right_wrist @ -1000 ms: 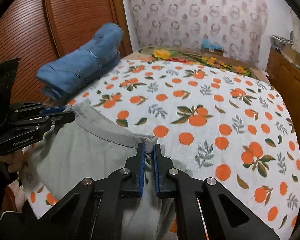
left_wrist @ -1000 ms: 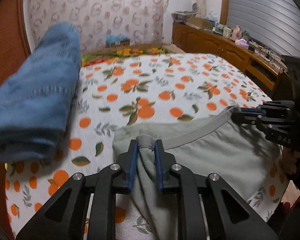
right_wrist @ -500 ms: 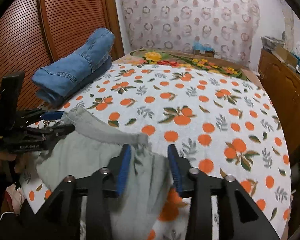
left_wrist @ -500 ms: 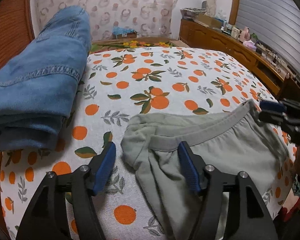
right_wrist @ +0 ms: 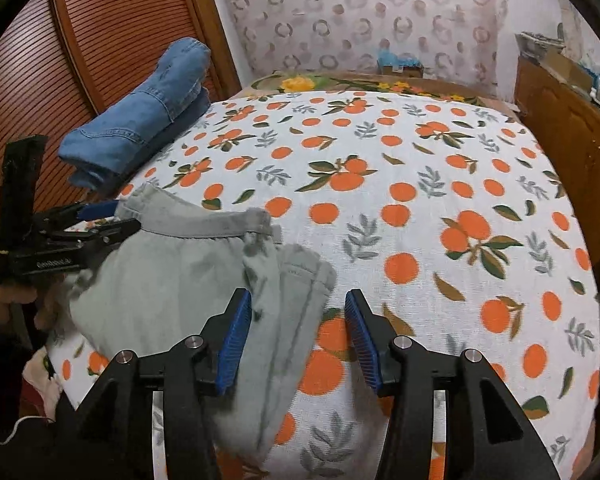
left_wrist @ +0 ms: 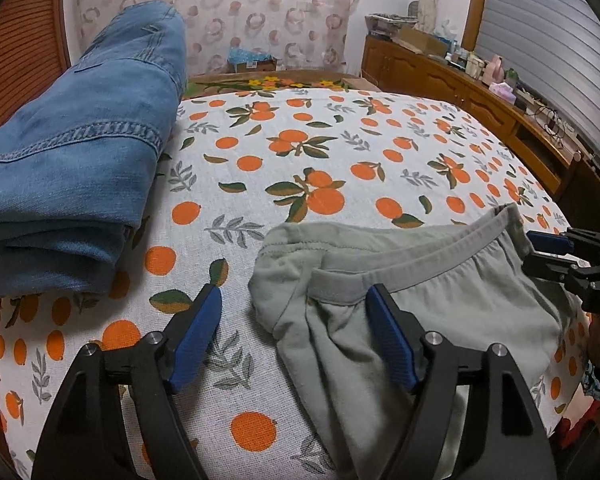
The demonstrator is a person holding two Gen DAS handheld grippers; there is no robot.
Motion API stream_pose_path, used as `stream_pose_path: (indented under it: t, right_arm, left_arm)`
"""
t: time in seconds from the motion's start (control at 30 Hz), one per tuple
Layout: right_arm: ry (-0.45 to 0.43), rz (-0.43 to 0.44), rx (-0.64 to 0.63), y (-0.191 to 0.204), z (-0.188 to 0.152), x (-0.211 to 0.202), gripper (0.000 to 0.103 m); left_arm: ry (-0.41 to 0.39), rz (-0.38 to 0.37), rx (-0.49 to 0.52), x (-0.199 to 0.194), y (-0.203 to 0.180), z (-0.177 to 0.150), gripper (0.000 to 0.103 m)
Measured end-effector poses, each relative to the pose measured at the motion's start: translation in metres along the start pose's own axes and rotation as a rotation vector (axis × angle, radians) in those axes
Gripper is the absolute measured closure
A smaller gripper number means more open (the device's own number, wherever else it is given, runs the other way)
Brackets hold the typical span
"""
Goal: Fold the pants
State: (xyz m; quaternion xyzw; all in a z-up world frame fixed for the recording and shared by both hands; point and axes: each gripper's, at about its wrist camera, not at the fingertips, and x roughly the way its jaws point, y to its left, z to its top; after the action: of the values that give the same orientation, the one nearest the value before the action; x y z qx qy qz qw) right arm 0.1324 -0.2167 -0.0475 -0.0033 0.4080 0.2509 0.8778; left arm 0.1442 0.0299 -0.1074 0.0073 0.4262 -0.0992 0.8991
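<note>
The pants [left_wrist: 440,312] lie on the bedspread [left_wrist: 340,152] at its near edge, the waistband on the far side and the legs apparently hanging over the edge toward the cameras. Folded jeans [left_wrist: 80,168] rest on the bedspread's left side, apart from the pants. A cabinet [left_wrist: 480,92] stands along the right.

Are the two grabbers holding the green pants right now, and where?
No, nothing is held. The left gripper, jaws opening, and the right gripper, jaws apart, both sit over the green pants, whose waistband lies loose on the bedspread.
</note>
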Motion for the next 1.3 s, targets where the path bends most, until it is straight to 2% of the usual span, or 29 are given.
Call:
stream_pose_path:
  t: [0.23,0.57,0.8,0.97,1.1,1.17,1.23,1.3]
  right_arm:
    - [0.001,0.017,0.007,0.002,0.008,0.013,0.052]
    - [-0.022,-0.046,-0.057,0.016,0.007,0.021,0.052]
    - [-0.026,-0.058,-0.063,0.020,0.005,0.021,0.052]
    - [-0.027,-0.062,-0.069,0.020,0.004,0.020,0.052]
    - [-0.028,-0.053,-0.064,0.018,0.004,0.019,0.055]
    - [-0.026,-0.050,-0.067,0.018,0.004,0.019,0.056]
    - [-0.022,-0.047,-0.066,0.017,0.004,0.019,0.057]
    - [-0.018,-0.042,-0.071,0.017,0.004,0.018,0.063]
  left_arm:
    - [0.001,0.001,0.002,0.001,0.000,0.000,0.026]
    - [0.000,0.000,0.000,0.000,0.000,0.000,0.026]
    - [-0.006,-0.027,-0.011,0.002,0.001,0.002,0.026]
    - [-0.015,-0.063,-0.016,0.001,0.001,0.003,0.040]
    - [-0.016,-0.107,-0.025,-0.001,-0.001,0.003,0.059]
    - [-0.018,-0.113,-0.025,-0.002,-0.003,0.002,0.065]
    - [-0.037,-0.111,-0.016,-0.005,-0.006,0.001,0.077]
    - [-0.056,-0.086,0.009,-0.010,-0.012,0.000,0.080]
